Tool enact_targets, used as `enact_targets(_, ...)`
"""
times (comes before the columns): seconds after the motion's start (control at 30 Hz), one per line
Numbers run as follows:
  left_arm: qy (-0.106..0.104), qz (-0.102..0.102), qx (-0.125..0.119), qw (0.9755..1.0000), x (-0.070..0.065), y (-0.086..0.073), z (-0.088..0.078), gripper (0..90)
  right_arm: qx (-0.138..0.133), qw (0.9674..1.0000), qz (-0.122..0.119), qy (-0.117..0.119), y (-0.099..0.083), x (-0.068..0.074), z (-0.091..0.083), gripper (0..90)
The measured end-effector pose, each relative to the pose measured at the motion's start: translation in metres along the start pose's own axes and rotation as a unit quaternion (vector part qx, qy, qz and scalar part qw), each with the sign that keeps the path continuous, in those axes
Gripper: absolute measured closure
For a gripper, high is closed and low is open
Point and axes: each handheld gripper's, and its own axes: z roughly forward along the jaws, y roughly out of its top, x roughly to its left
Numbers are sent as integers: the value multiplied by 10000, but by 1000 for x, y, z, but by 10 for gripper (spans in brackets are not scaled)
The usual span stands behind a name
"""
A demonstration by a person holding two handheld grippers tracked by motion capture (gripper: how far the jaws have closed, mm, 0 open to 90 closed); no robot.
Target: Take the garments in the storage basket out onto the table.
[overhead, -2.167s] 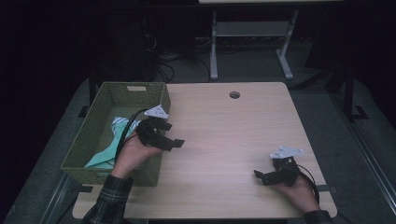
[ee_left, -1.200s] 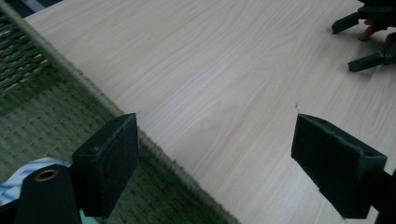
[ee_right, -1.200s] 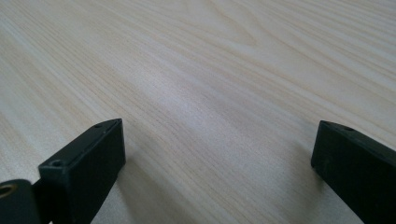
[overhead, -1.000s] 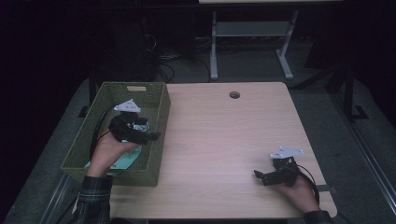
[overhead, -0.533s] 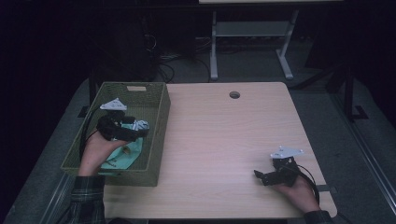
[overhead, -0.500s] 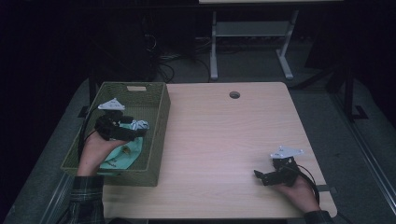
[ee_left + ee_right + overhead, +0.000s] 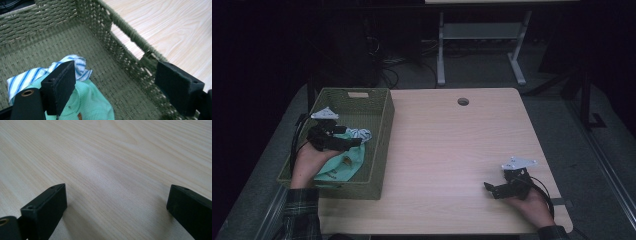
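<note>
Since the view from 2.2 seconds ago, the left gripper (image 7: 343,141) has travelled from the tabletop beside the basket to a spot inside the woven green basket (image 7: 382,131), and it now hangs over the clothes there. The right gripper (image 7: 493,189) has not moved; it rests near the table's near right corner.

The left gripper's 2 jaws stand wide apart with nothing between them. In the left gripper view (image 7: 113,87), 1 jaw sits just above a mint green garment (image 7: 87,102), and a blue and white striped cloth (image 7: 75,65) lies crumpled against it on the far side. Both pieces lie on the basket floor (image 7: 110,72), toward its near left part in the high view, where the mint green garment (image 7: 339,165) and the striped cloth (image 7: 359,133) touch each other.

This likely means the reach is done and the next step is to lower and pinch a piece of cloth to lift it out.

The right gripper's jaws (image 7: 116,205) are also spread wide, holding nothing, over the bare wooden table (image 7: 112,157).

The basket's right wall (image 7: 132,37) rises close beside the left gripper's outer jaw and could catch it or the cloth on the way out. The rest of the table (image 7: 462,145) carries only a round cable hole (image 7: 463,101) near its far edge.
</note>
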Motion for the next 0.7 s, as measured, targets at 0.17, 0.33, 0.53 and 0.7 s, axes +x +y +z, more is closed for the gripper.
enact_targets(0.17, 150, -74, 125, 9998, 7, -7, 4, 164, 3, 10000, 2, -1, 0, 0, 0, 25)
enact_targets(0.33, 144, -194, 164, 9996, 12, -13, 8, 164, 2, 10000, 3, -2, 0, 0, 0, 25)
enact_targets(0.53, 138, -250, 294, 9992, 17, -20, 14, 167, 7, 10000, -9, -4, 0, 0, 0, 25)
enact_targets(0.7, 169, -306, 397, 9986, 21, -27, 19, 183, 1, 10000, 0, -2, 0, 0, 0, 25)
